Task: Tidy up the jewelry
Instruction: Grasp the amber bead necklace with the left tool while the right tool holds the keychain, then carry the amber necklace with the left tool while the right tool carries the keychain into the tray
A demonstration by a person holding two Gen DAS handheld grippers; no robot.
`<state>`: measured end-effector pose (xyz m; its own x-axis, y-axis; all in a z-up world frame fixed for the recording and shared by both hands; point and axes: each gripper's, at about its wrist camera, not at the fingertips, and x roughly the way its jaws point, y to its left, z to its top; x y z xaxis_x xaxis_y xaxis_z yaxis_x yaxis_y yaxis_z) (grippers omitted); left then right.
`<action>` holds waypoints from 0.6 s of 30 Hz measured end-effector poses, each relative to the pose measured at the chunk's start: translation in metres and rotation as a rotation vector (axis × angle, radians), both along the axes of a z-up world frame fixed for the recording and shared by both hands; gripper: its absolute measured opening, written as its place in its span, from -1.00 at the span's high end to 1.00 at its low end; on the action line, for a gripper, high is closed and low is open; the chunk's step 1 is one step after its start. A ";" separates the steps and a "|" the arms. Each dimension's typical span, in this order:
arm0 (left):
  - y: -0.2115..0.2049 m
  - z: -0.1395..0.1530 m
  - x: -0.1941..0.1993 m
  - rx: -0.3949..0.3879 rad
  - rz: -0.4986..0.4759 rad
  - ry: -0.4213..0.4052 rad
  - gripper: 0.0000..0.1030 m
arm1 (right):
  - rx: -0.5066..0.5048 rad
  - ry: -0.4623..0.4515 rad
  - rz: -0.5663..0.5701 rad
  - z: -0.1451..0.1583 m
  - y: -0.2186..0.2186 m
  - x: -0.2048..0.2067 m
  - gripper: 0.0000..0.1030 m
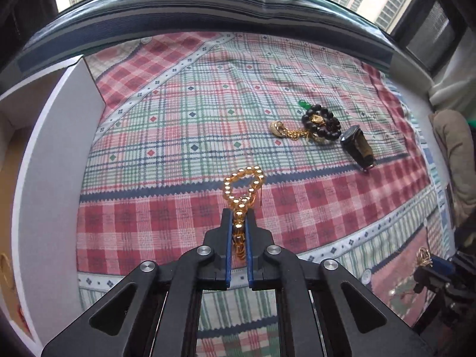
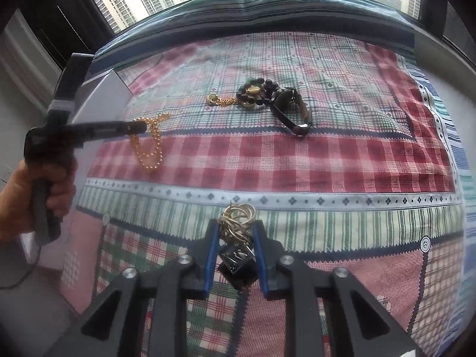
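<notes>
My left gripper (image 1: 239, 211) is shut on a gold bead bracelet (image 1: 244, 186) and holds it above the plaid cloth; it also shows in the right wrist view (image 2: 150, 139), hanging from the left gripper (image 2: 139, 126). My right gripper (image 2: 235, 226) is shut on a tangle of gold rings with a dark pendant (image 2: 236, 232). On the cloth farther back lie a dark bead bracelet (image 1: 321, 120), a gold chain (image 1: 290, 131) and a black watch (image 1: 358, 145), close together. They also show in the right wrist view: bracelet (image 2: 261, 92), chain (image 2: 221, 100), watch (image 2: 290, 107).
A white open box (image 1: 44, 154) stands at the left edge of the cloth, its wall (image 2: 101, 98) behind the left gripper. The plaid cloth (image 1: 178, 119) covers the surface up to a window sill. A beige bundle (image 1: 455, 154) lies at the right.
</notes>
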<state>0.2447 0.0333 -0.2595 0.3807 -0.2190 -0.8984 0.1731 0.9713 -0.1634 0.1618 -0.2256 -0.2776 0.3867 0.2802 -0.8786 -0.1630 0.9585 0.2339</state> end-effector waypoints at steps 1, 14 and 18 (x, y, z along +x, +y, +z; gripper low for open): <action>0.004 0.010 -0.013 -0.012 0.010 -0.002 0.90 | 0.007 -0.004 0.001 0.006 0.000 -0.001 0.55; 0.069 0.110 -0.166 -0.101 0.245 0.000 0.90 | 0.078 -0.049 0.171 0.080 0.052 -0.028 0.56; 0.095 0.118 -0.196 -0.085 0.346 -0.005 0.90 | 0.079 -0.066 0.268 0.100 0.080 -0.037 0.56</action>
